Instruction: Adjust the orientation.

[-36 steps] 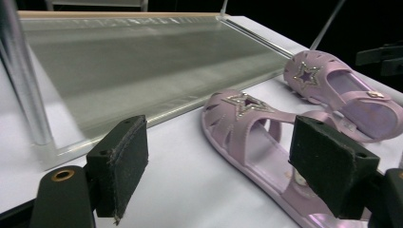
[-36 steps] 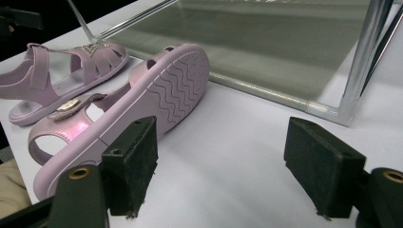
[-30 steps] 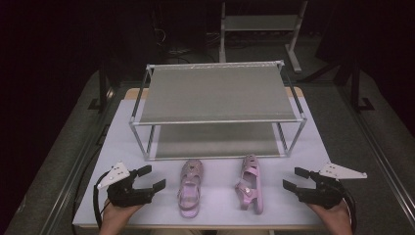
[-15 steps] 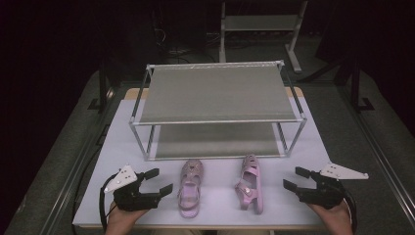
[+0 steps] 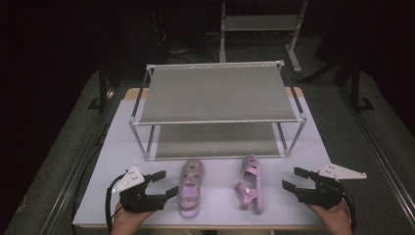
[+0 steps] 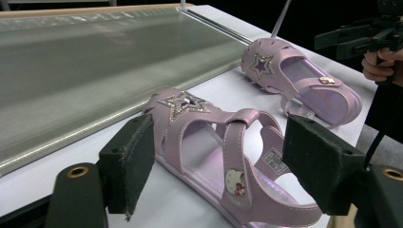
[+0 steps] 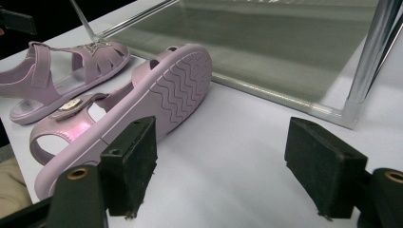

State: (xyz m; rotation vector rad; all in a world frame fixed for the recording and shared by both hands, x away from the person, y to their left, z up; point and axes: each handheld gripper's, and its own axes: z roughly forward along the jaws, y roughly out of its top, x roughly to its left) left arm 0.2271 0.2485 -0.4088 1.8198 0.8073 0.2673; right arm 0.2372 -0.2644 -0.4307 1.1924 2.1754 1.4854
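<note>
Two pink sandals lie on the white table in front of the rack. The left sandal (image 5: 190,188) (image 6: 214,142) stands on its sole, and the right sandal (image 5: 249,185) (image 7: 157,99) lies tipped on its side with its ribbed sole showing. My left gripper (image 5: 169,183) (image 6: 216,166) is open just left of the left sandal. Its jaws have just been closing a little, and the sandal's strap shows between the pads untouched. My right gripper (image 5: 289,178) (image 7: 228,171) is open and holds nothing, a short way right of the tipped sandal.
A two-shelf metal shoe rack (image 5: 218,112) with grey shelves stands in the middle of the table just behind the sandals. Its front corner post (image 7: 370,61) rises close to my right gripper. The table's near edge (image 5: 205,226) runs just below both hands.
My left gripper has moved a little to the right, up to the left sandal. The right gripper and both sandals have stayed put.
</note>
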